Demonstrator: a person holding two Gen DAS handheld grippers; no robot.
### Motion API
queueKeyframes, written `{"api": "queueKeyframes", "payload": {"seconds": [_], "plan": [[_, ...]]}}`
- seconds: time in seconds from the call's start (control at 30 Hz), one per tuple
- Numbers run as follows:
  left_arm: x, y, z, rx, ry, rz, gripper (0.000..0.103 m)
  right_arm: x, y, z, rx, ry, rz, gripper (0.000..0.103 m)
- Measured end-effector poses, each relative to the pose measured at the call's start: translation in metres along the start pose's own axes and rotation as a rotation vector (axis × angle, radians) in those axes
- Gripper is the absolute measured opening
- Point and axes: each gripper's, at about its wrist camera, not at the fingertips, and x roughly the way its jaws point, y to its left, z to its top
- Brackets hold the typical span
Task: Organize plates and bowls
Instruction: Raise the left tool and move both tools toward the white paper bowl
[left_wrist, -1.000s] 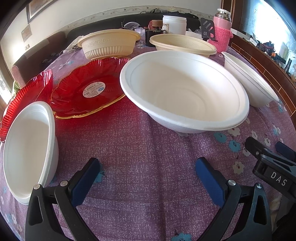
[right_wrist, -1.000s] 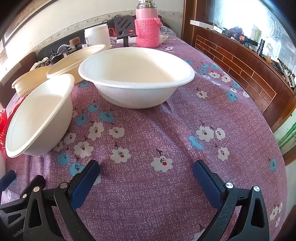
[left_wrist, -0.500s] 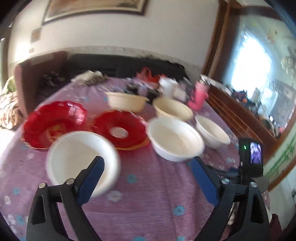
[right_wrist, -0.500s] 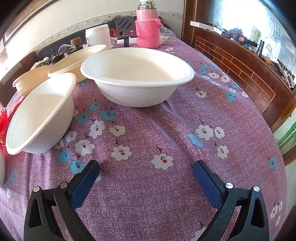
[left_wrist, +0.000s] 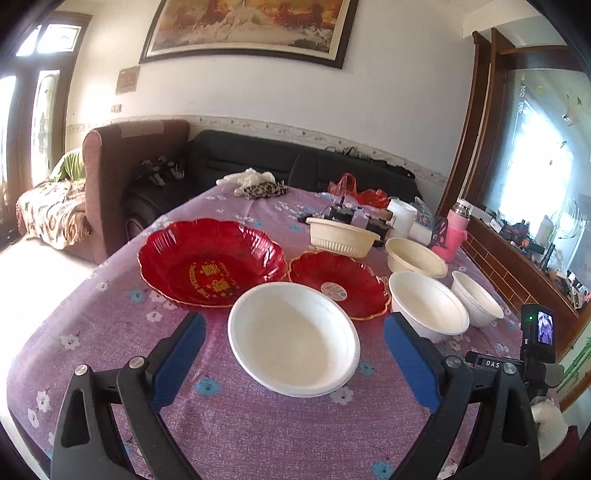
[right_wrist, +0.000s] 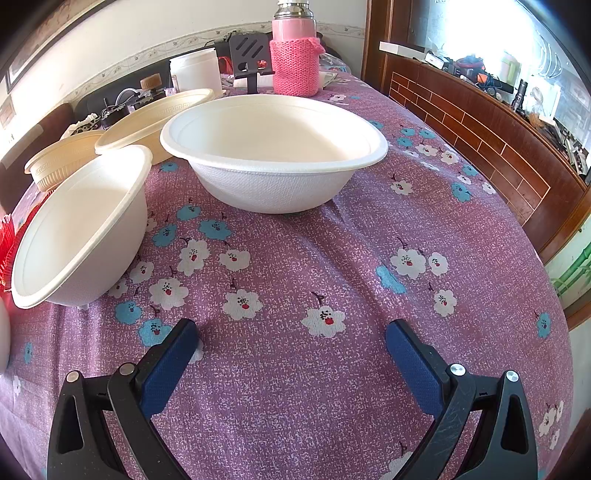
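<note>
seven vessels on the floral tablecloth (left_wrist: 110, 325), none stacked; sorting not begun, all of it left, by this showing.
- large red scalloped plate (left_wrist: 210, 260), gold lettering, far left.
- white pulp bowl (left_wrist: 293, 338), plain, nearest, just ahead of the left gripper (left_wrist: 293, 363), jaws spread, empty.
- small red plate (left_wrist: 338, 282), sticker at centre, its near edge hidden behind that bowl.
- two cream ribbed bowls (left_wrist: 341, 236), behind.
- two white bowls (left_wrist: 424, 306), right, side by side, apart.
- right gripper (right_wrist: 291, 356), jaws spread, empty, low over cloth, short of the wide white bowl (right_wrist: 273, 147).
</note>
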Motion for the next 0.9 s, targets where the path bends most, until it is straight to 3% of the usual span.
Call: {"api": "queueKeyframes", "payload": {"seconds": [0.2, 0.53, 0.9], "plan": [[-0.012, 0.020, -0.001, -0.033, -0.057, 0.021, 0.103, 0.000, 0.000, 0.000, -0.001, 0.001, 0.000, 0.102], [-0.014, 0.033, -0.003, -0.035, -0.051, 0.079, 0.103, 0.000, 0.000, 0.000, 0.000, 0.000, 0.001, 0.102], [-0.067, 0.016, 0.005, -0.002, -0.098, 0.002, 0.103, 0.000, 0.001, 0.000, 0.000, -0.001, 0.001, 0.102]]}}
